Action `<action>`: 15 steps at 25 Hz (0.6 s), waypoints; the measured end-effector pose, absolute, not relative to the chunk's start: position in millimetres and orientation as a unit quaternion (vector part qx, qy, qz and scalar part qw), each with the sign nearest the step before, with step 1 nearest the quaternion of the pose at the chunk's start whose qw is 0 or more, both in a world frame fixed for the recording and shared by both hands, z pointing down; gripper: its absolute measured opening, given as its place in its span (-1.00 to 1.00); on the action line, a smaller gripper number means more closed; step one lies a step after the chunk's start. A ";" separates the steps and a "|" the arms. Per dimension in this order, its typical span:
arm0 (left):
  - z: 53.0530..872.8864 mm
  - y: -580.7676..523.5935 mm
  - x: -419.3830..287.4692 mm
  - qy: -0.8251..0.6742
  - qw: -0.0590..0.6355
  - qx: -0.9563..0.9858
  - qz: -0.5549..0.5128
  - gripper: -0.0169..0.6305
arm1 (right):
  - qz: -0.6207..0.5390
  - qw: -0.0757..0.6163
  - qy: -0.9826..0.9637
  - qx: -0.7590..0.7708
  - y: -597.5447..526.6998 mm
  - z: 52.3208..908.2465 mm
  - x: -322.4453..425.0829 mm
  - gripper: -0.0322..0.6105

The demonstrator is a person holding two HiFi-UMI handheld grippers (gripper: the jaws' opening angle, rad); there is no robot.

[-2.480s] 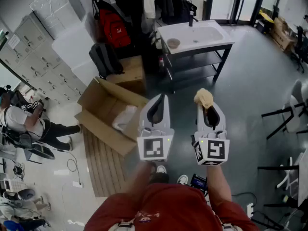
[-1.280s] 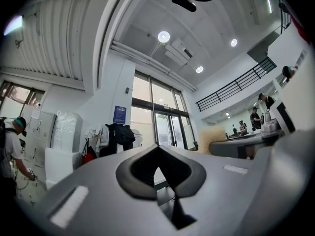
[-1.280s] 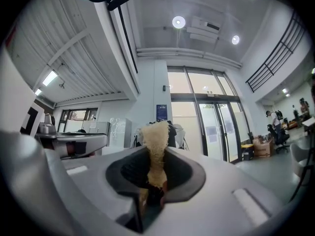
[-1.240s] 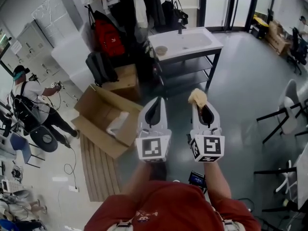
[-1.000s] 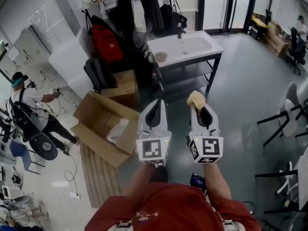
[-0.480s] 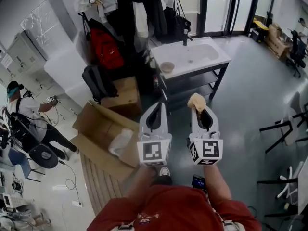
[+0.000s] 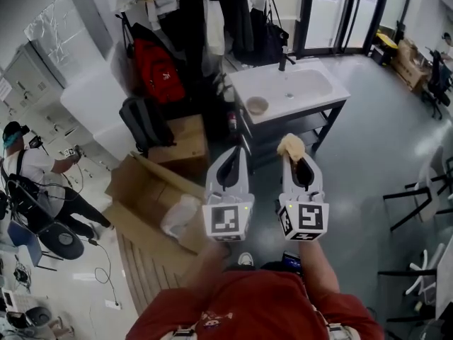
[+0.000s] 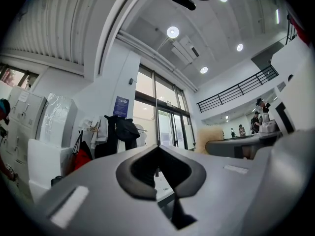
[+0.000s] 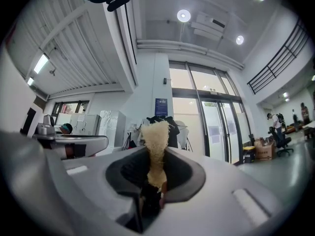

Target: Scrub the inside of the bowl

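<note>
A small tan bowl [image 7: 256,105] stands on the left end of a white sink table [image 7: 333,103], well ahead of both grippers. In the head view my left gripper [image 7: 238,150] is held out level, shut with nothing in it; the left gripper view shows its dark pads [image 8: 158,154] closed together. Beside it, my right gripper [image 7: 296,159] is shut on a pale yellow sponge [image 7: 291,146]. The sponge [image 9: 156,132] sticks out past the right gripper's [image 9: 153,178] tips. Both grippers are well short of the table.
An open cardboard box [image 7: 145,190] lies on the floor at left, next to a slatted mat [image 7: 141,264]. A red backpack [image 7: 154,62], a black backpack [image 7: 145,122] and hanging coats [image 7: 233,13] crowd the table's left. A person [image 7: 28,183] stands far left; chairs [image 7: 425,190] at right.
The sink table with the bowl has come nearer and sits lower in the head view. Both grippers keep the same pose side by side, the sponge still held.
</note>
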State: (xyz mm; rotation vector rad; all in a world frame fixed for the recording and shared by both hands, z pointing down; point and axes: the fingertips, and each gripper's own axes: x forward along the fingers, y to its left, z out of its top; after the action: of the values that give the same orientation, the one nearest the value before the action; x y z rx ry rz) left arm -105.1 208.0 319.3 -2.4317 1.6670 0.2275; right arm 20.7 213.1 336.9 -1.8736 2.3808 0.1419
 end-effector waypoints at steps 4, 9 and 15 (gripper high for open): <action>326.7 190.8 -110.2 0.558 0.090 -0.821 0.076 -0.93 | 0.045 0.051 0.782 -0.619 198.2 344.7 15.0 -0.68; 338.4 168.2 -105.8 0.553 0.085 -0.826 0.068 -0.93 | 0.037 0.054 0.779 -0.623 175.2 353.2 20.2 -0.68; 337.8 130.7 -95.0 0.552 0.084 -0.827 0.065 -0.93 | 0.035 0.054 0.780 -0.622 138.3 355.6 28.9 -0.68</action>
State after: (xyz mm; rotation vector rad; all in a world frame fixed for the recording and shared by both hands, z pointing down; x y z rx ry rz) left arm -95.0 130.7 337.8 -2.4676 1.6460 0.1936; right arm 28.9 138.3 355.6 -1.8899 2.3693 0.1064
